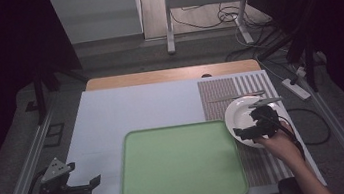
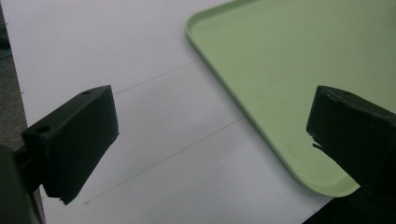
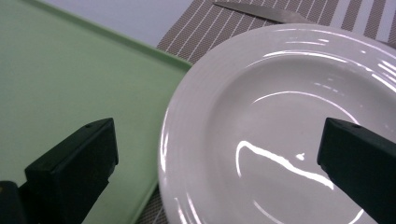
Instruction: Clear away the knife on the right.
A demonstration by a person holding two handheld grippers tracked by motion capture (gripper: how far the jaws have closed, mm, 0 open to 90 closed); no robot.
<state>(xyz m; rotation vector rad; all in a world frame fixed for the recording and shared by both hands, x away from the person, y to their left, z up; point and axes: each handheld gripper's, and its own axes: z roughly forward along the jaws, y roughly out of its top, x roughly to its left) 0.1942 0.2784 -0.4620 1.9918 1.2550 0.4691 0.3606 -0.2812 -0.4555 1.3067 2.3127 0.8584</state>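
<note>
- White china is what the right gripper (image 1: 251,129) is after: its jaws stand wide apart over the plate (image 1: 242,110), with nothing between them yet.
- That plate lies on the striped placemat (image 1: 220,95) at the right of the table, its left rim just beside the right edge of the green tray (image 1: 179,164); in the right gripper view the rim (image 3: 170,135) seems to hang slightly over the tray's border, though I cannot tell whether they touch.
- A knife (image 1: 235,97) lies on the placemat beyond the plate, near its far rim, so the approach is best kept on the near side.
- To take the plate well, I judge that one jaw should slip under the rim and the other come down on top of it, since the glazed surface looks slick and a pinch across the flat offers no hold.
- A grip on the near rim, close to the hand (image 1: 281,144), would probably keep the plate from tipping as it rises.
- Closing should be gentle and square; a skewed bite may let the plate swing or chip against the tray.
- Moving it to the tray, if that is the aim, calls for a low, level carry.
- At the left, the left gripper (image 1: 83,185) is released too, jaws apart above the white tabletop (image 1: 131,107) just beside the tray's near left corner, holding nothing.
</note>
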